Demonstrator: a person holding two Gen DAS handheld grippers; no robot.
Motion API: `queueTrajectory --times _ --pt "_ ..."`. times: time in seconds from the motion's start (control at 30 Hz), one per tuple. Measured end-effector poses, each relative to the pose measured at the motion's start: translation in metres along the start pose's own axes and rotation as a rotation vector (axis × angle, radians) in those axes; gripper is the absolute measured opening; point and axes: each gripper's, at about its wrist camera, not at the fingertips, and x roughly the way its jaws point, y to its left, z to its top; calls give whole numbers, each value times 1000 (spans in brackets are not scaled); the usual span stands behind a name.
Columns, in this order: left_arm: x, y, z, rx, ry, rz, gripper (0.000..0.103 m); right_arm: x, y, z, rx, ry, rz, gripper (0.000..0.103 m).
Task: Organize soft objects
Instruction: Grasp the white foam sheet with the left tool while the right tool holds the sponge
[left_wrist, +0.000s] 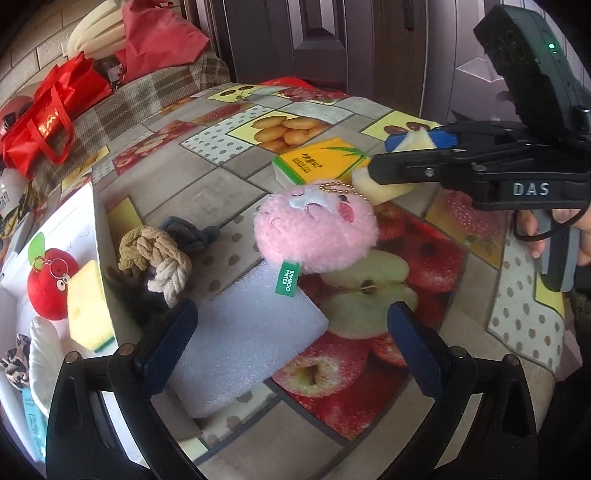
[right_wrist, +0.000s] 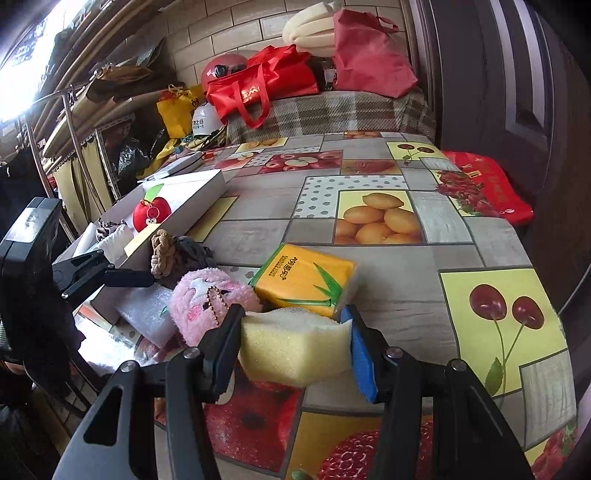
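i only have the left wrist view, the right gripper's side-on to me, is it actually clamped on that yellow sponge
Observer: Yes. In the right wrist view the right gripper has both jaws pressed into the ends of the yellow sponge block, which bulges between them.
Operator: is the sponge touching the yellow tissue pack
Observer: Its far edge sits right against the yellow tissue pack with the bamboo print; I cannot tell whether they touch.
Operator: anything past the red cloth bags i can't see
Observer: A metal rack of shelves stands at the left, with a yellow bag beside it.
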Motion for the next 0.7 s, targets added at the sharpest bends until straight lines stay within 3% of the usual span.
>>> queueTrajectory --times 0.13,0.23,0.3,0.47,0.6,0.7 --pt "-22 -8 -3 -26 -16 -165 102 -1 -2 0 10 -4 8 54" --pt "-30 -17 -1 73 -45 -31 102 -2 -3 0 17 -6 13 54" --pt "-25 -16 1 124 -24 40 103 -1 -3 0 17 -5 14 54" --pt "7 -5 6 152 108 27 102 -1 -4 0 22 -2 15 54" --pt "11 -1 8 115 109 24 102 -1 -7 0 36 -2 19 54" --pt "4 -7 5 114 116 -34 102 0 -8 0 44 0 26 54"
